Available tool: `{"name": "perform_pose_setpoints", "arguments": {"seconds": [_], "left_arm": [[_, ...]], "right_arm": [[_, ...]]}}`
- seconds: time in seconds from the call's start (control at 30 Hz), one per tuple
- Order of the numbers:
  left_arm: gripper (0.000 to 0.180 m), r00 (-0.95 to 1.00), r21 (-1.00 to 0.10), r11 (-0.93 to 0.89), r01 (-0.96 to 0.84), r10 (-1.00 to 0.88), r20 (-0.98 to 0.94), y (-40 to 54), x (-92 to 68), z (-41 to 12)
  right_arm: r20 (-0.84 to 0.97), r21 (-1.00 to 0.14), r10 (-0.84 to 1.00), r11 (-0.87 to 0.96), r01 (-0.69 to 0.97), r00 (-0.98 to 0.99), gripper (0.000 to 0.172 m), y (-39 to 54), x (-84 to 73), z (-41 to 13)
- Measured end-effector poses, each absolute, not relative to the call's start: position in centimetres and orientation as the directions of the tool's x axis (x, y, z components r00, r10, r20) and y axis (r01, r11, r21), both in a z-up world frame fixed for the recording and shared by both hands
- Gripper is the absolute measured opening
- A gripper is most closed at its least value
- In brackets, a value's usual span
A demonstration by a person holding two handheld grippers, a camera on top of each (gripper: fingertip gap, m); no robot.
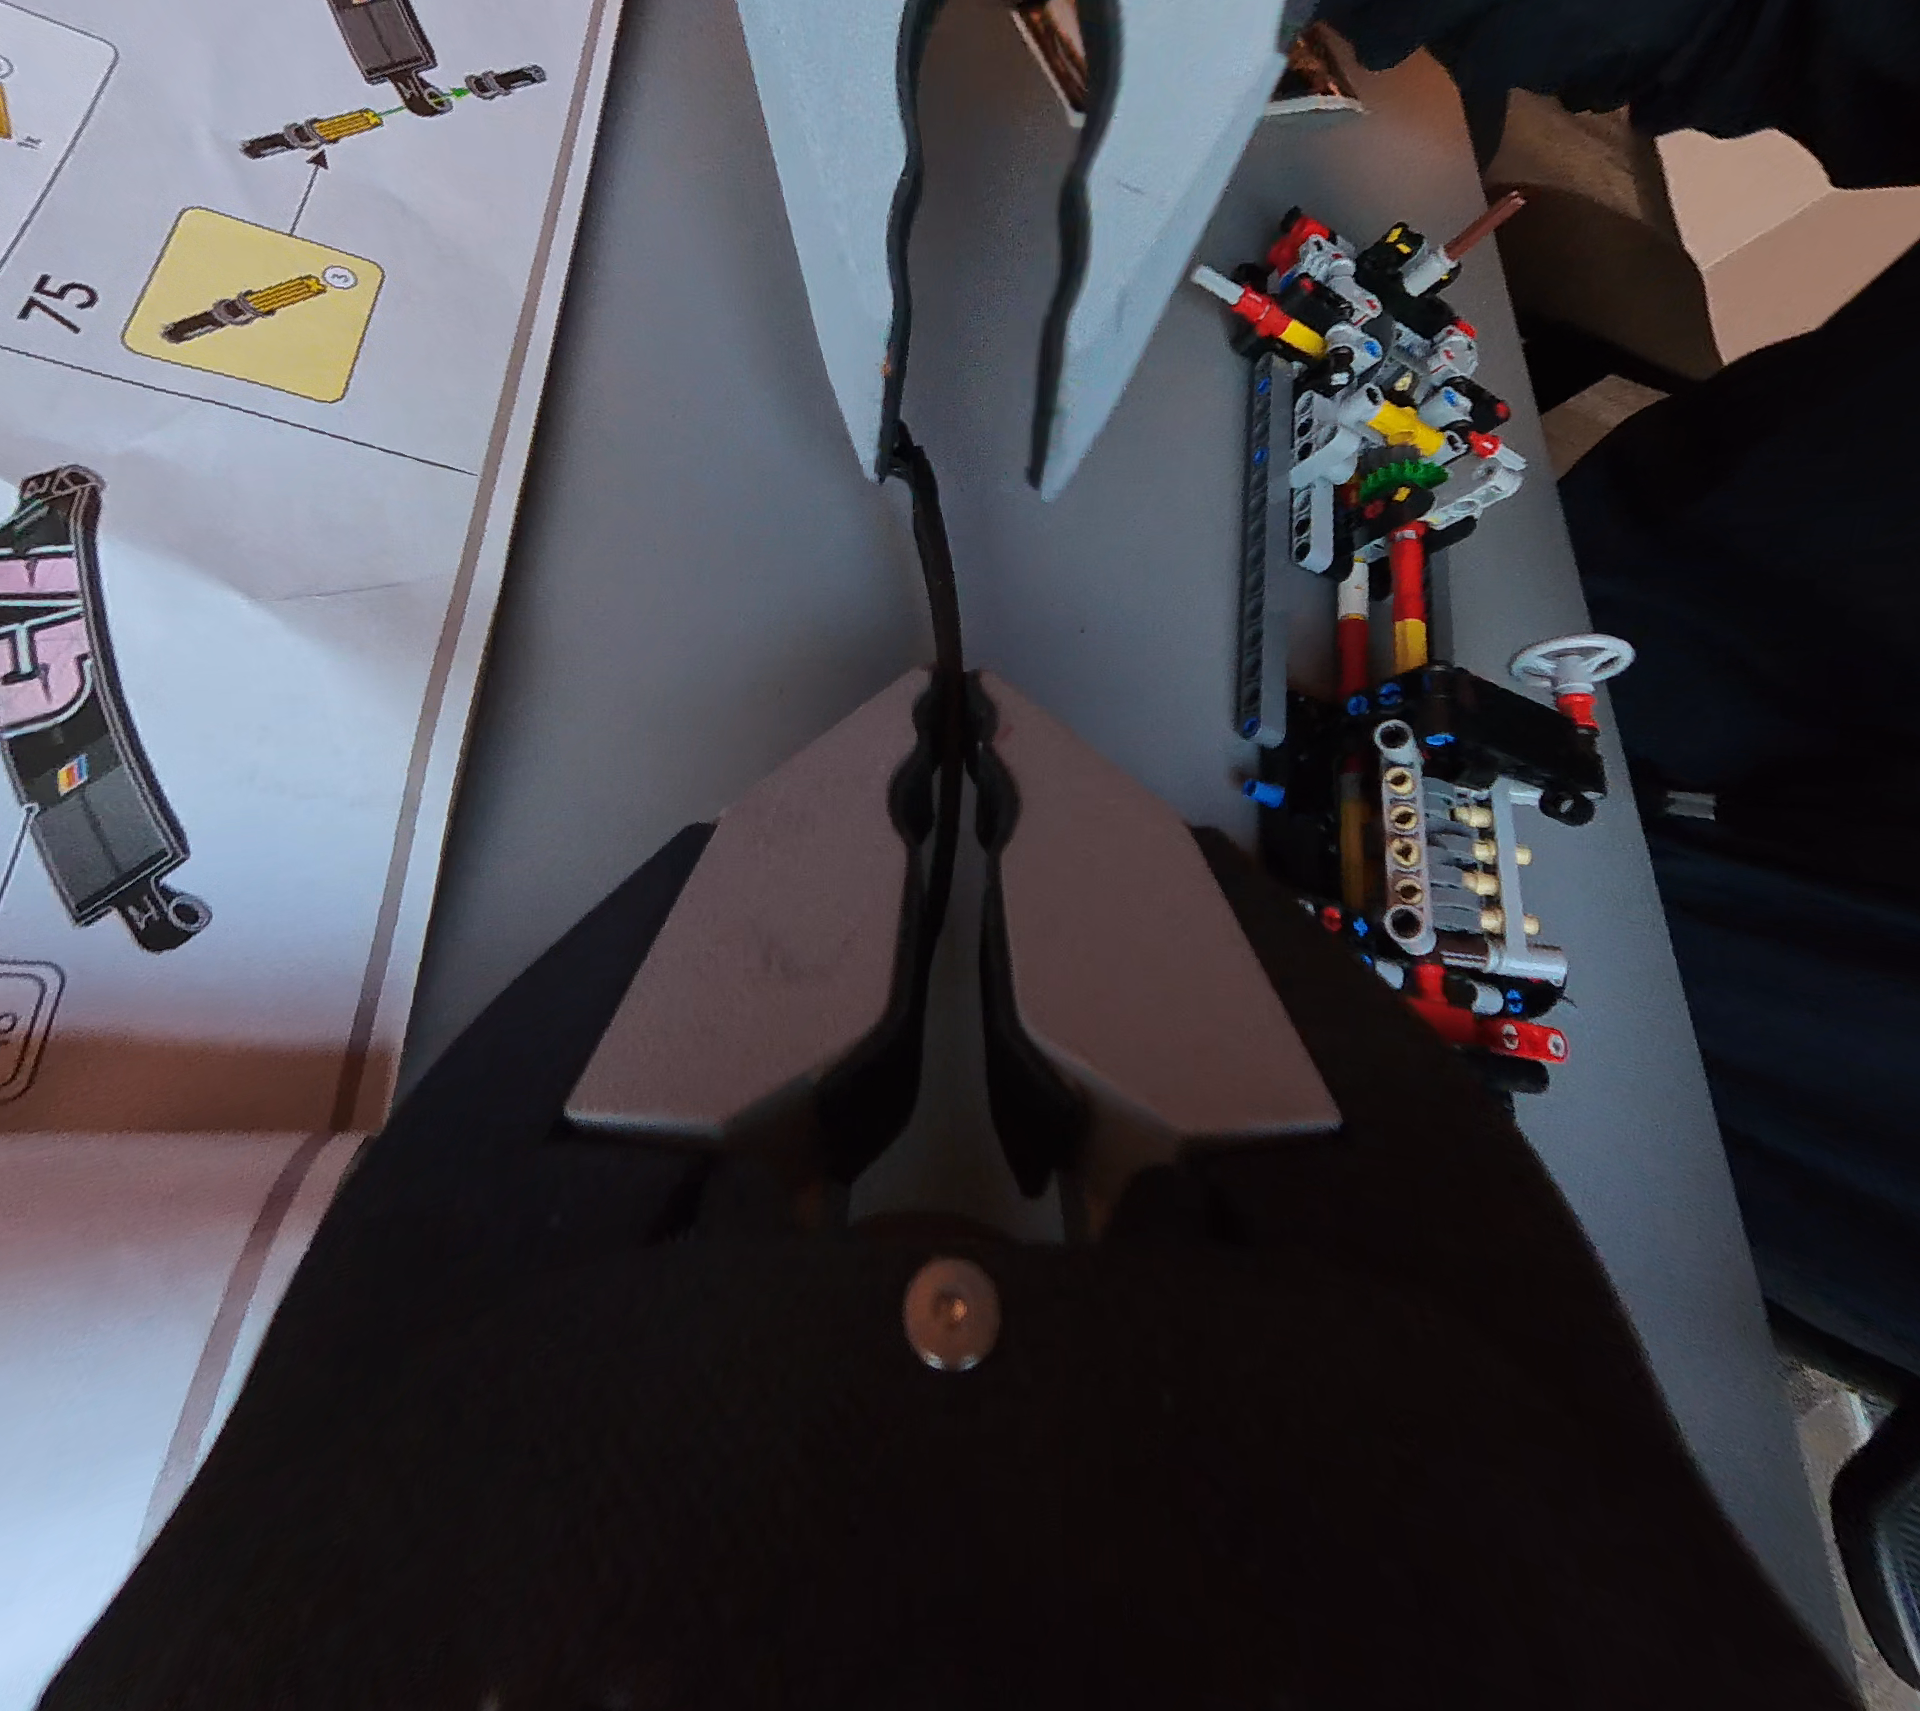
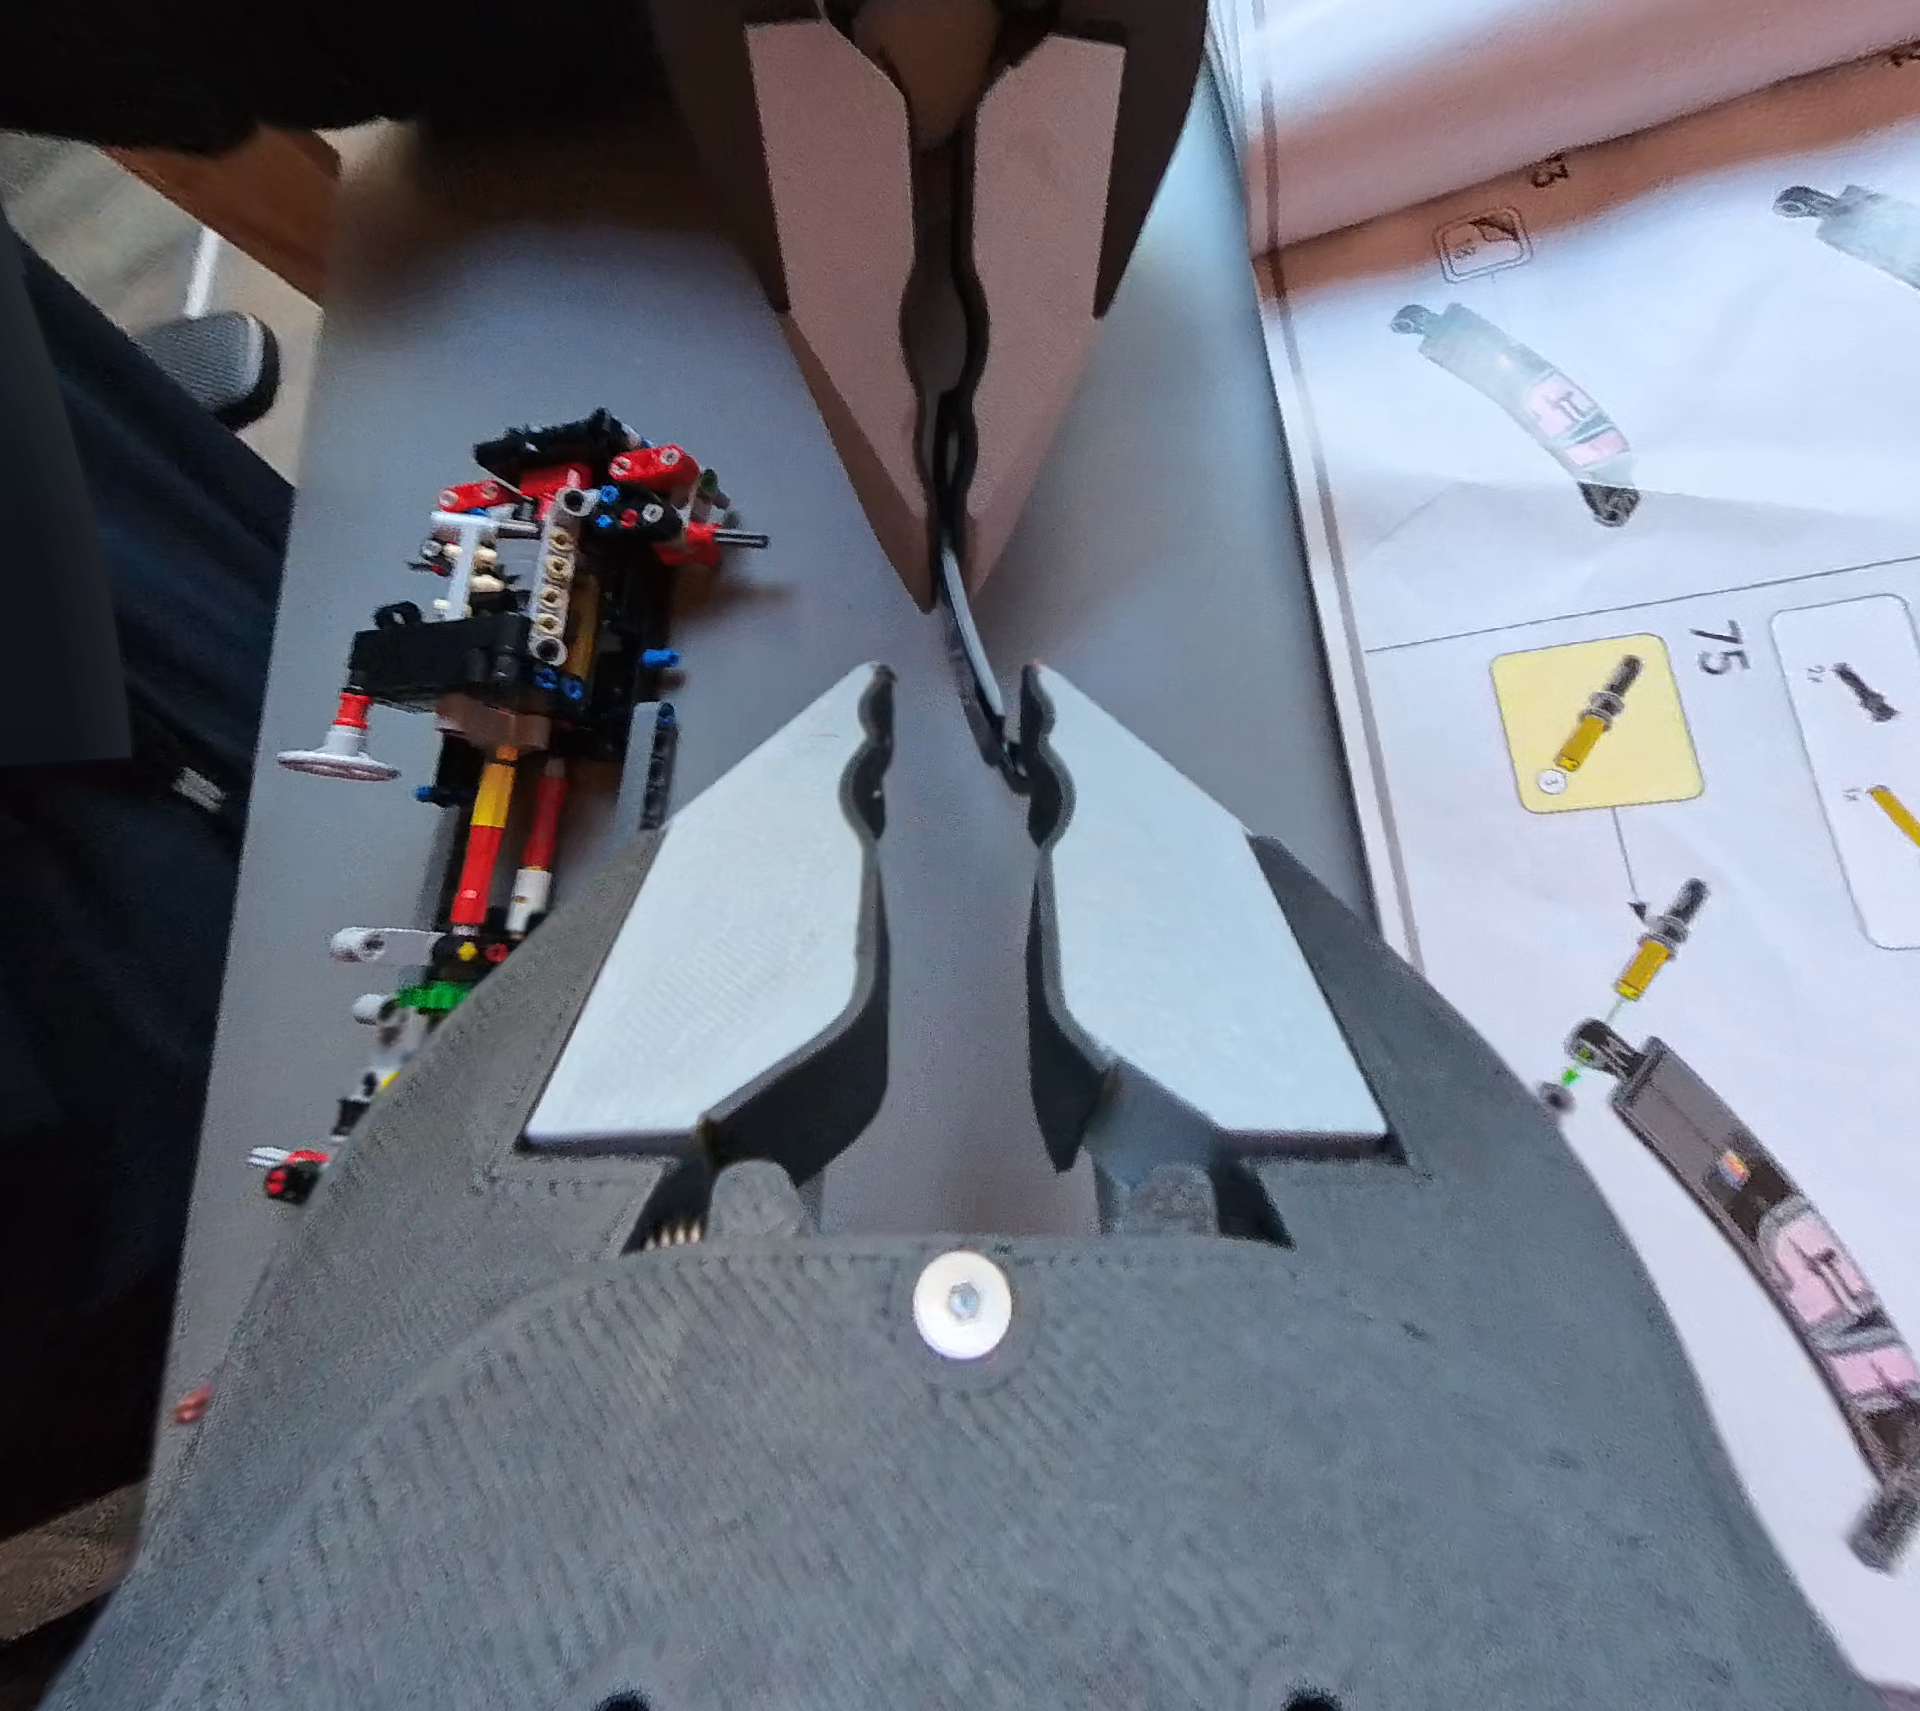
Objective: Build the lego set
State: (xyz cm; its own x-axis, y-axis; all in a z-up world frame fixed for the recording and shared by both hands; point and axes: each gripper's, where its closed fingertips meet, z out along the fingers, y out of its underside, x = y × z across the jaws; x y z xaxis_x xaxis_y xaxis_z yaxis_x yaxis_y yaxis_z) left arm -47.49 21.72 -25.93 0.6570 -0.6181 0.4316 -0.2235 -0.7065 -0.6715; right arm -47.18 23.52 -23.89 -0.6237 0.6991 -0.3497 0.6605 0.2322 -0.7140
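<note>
Holding a thin curved black plastic strip [image 1: 940, 581] edge-on, the left hand-held gripper [image 1: 948, 693] has its tan fingers closed on the near end, above the grey bench [image 1: 727, 414]. The far end touches one dark pad of the right hand-held gripper [image 1: 961, 477], jaws apart. A multicoloured brick-built chassis [image 1: 1392, 622] lies just beside; an open paper instruction booklet [image 1: 260, 311] lies opposite.

Right wrist view: same strip [image 2: 971, 664] meets only one grey finger [image 2: 1049, 757]; the other stands clear. My read: centre the strip between the pads before closing, and keep the left clamp firm.
</note>
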Motion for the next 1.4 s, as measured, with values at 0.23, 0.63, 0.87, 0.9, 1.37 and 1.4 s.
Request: {"name": "perform_pose_setpoints", "arguments": {"seconds": [0.23,0.63,0.87,0.9,1.37,1.4], "left_arm": [[0.000,0.638,-0.679,-0.706,-0.202,-0.621,0.456,21.6,-46.9,-25.2],[0.000,0.550,-0.603,-0.797,-0.034,-0.519,0.655,21.3,-46.4,-24.0],[0.001,0.604,-0.487,-0.873,0.009,-0.384,0.698,21.8,-46.8,-26.8],[0.000,0.611,-0.487,-0.873,0.020,-0.375,0.697,21.9,-46.9,-26.7],[0.067,0.867,-0.716,-0.698,0.029,-0.339,0.365,20.9,-51.6,-16.7],[0.069,0.880,-0.749,-0.660,0.051,-0.326,0.346,20.5,-51.9,-15.5]], "right_arm": [[-0.322,-0.652,0.712,0.311,0.692,-0.624,0.012,22.3,-47.6,-25.6],[-0.327,-0.603,0.746,0.308,0.736,-0.580,0.014,22.5,-46.6,-24.8],[-0.269,-0.718,0.872,0.102,0.689,-0.410,0.042,24.4,-46.1,-22.7],[-0.340,-0.738,0.857,0.012,0.675,-0.387,0.045,24.6,-45.9,-22.0],[-0.287,-0.918,0.877,-0.137,0.372,-0.385,0.050,27.9,-40.9,-17.1],[-0.268,-0.932,0.884,-0.136,0.337,-0.383,0.052,28.3,-40.7,-16.5]]}}
